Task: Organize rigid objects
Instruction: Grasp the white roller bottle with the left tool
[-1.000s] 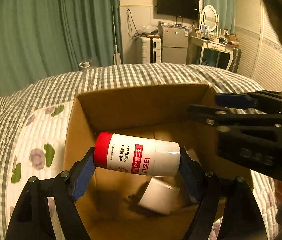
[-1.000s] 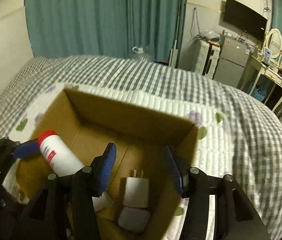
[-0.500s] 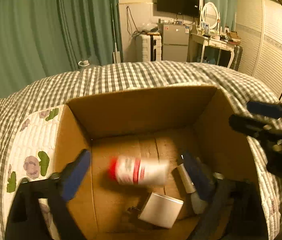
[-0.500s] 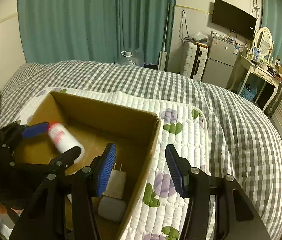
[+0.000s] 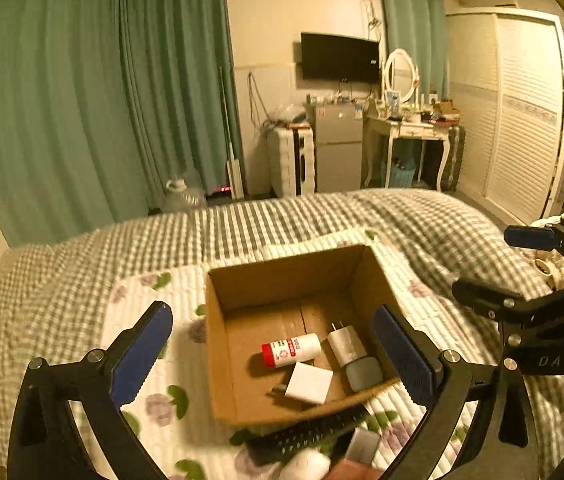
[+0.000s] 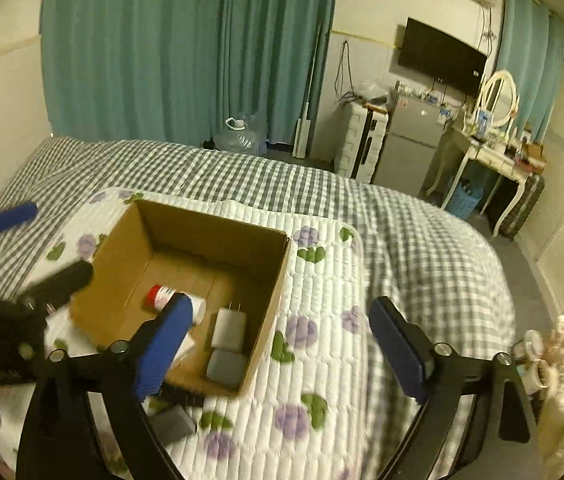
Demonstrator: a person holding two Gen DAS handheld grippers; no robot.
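Note:
An open cardboard box (image 5: 218, 320) (image 6: 278, 280) sits on the quilted floral mat on the bed. Inside lie a white bottle with a red cap (image 5: 291, 350) (image 6: 162, 294), a white plug charger (image 5: 345, 343) (image 6: 229, 328), a white square adapter (image 5: 309, 383) and a grey case (image 5: 364, 373) (image 6: 226, 368). My left gripper (image 5: 272, 356) is open and empty, raised above the box. My right gripper (image 6: 278, 344) is open and empty, over the box's right wall and the mat.
A black remote (image 5: 306, 434) and small items lie on the mat in front of the box; a grey block (image 6: 172, 422) lies there too. The checked bedspread (image 6: 422, 240) surrounds the mat. White rolls (image 6: 538, 372) lie at the right edge. Curtains, fridge and dresser stand beyond.
My left gripper opened and dropped the bottle into the box, then both grippers rose and pulled back. The right gripper shifted to the right, off the box.

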